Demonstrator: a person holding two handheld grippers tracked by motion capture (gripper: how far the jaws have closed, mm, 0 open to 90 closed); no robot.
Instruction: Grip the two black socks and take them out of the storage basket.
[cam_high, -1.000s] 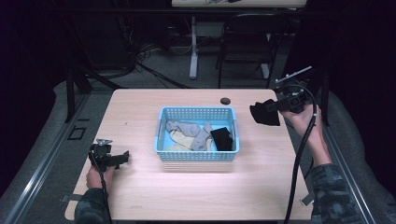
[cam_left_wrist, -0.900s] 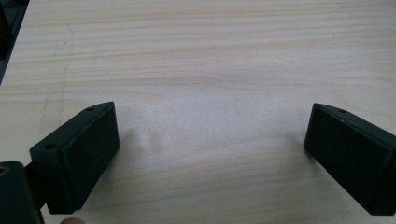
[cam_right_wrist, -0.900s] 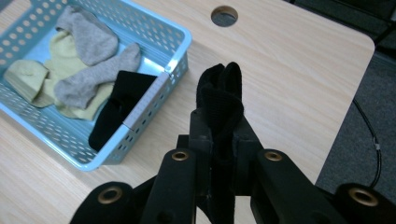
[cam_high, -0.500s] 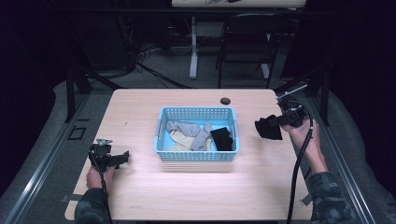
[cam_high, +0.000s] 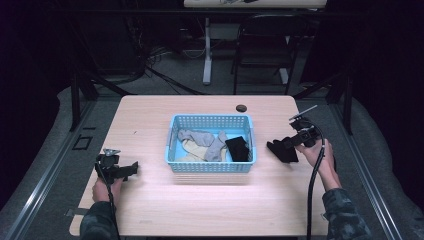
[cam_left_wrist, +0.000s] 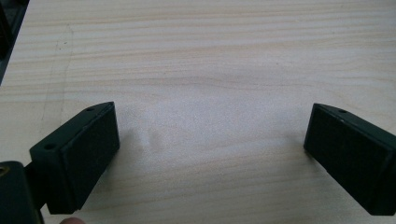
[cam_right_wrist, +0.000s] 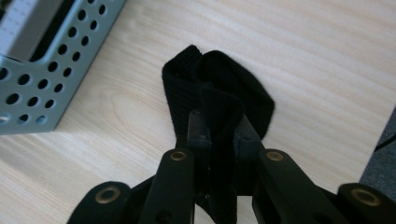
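sock: black sock (cam_right_wrist: 219, 100), ribbed knit, bunched into a fold and pinched by the right claw (cam_right_wrist: 219, 128)
place: its free end lies on the bare table (cam_high: 200, 210), right of the blue basket (cam_high: 210, 167) and apart from its wall
right claw: jaws pressed on a ridge of the fabric; they have just eased open a little, yet the cloth still sits between the pads
left claw: left claw (cam_left_wrist: 210, 140) spread wide with nothing between the jaws, low over the table near its left front corner
weight: judged very light; no strain on the grip
stiffness: soft and limp; it will droop and fold wherever it is unsupported
slip: ribbed knit should grip the pads well, little chance of sliding out
fragility: none to speak of; a firm squeeze does no harm
where to hold: the raised fold in the middle, as now, or the cuff edge if it must hang straight
basket: holds grey socks (cam_high: 202, 140), a pale one and another black sock (cam_high: 238, 148)
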